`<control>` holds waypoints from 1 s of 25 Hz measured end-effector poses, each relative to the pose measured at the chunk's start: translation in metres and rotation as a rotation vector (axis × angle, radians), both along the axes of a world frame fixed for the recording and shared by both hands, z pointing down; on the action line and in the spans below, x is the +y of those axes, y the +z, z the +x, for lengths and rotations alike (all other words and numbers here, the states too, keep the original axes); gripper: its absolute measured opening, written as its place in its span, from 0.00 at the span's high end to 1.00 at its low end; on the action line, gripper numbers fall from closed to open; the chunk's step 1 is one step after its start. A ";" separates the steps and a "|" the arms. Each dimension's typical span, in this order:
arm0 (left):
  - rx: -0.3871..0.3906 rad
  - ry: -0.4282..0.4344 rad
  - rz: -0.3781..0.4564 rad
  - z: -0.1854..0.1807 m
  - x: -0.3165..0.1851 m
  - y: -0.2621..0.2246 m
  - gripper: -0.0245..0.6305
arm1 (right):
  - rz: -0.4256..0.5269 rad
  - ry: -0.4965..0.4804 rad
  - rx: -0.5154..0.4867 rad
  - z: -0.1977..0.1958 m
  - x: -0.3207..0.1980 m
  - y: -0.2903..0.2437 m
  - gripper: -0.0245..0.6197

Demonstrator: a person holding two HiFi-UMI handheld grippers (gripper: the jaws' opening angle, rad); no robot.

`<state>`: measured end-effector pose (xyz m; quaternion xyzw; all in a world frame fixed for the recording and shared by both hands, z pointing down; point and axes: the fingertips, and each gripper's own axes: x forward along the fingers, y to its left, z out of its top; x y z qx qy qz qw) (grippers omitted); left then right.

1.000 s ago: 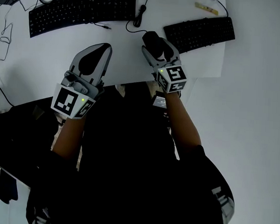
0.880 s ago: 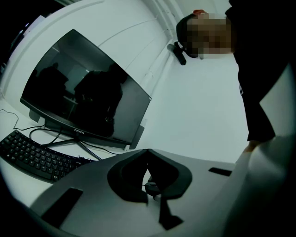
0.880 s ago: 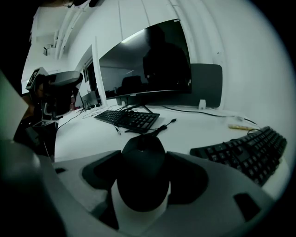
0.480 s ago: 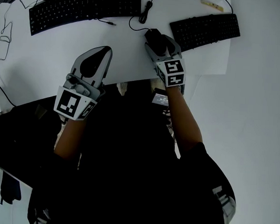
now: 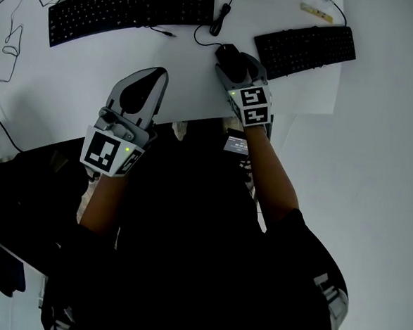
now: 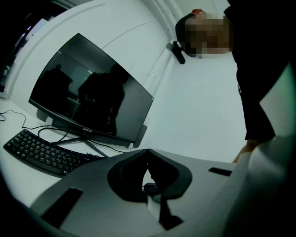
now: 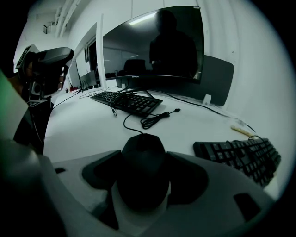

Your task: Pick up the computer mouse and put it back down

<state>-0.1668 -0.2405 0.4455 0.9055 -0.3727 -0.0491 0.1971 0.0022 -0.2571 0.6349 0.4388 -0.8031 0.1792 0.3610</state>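
A black corded computer mouse (image 5: 227, 54) (image 7: 143, 162) sits between the jaws of my right gripper (image 5: 236, 63) (image 7: 144, 178), whose dark pads press on both of its sides. The gripper tilts down toward the white desk (image 5: 184, 74). The mouse's cord (image 7: 152, 119) trails forward onto the desk. Whether the mouse's underside touches the desk is hidden. My left gripper (image 5: 153, 72) (image 6: 148, 152) hovers level near the desk's front edge, its tips together with nothing in them.
A long black keyboard (image 5: 132, 11) lies at the back left and a smaller one (image 5: 306, 49) just right of the mouse. A dark monitor (image 7: 152, 46) (image 6: 88, 102) stands behind them. A small yellowish item (image 5: 316, 13) lies at the back right.
My right gripper has sunk toward the desk and rolled a little, with the mouse still in it. The left gripper has shifted only slightly.
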 end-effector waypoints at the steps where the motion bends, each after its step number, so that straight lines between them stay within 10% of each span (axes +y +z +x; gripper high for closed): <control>1: 0.002 -0.003 0.000 0.001 0.000 0.000 0.97 | -0.002 -0.002 -0.001 0.000 -0.001 0.000 0.48; 14: 0.018 -0.056 0.010 0.020 0.006 -0.011 0.97 | -0.017 -0.052 -0.111 0.002 0.001 -0.011 0.46; 25: -0.031 -0.135 0.100 0.045 0.015 -0.056 0.97 | 0.314 -0.109 -0.430 0.028 -0.002 -0.173 0.48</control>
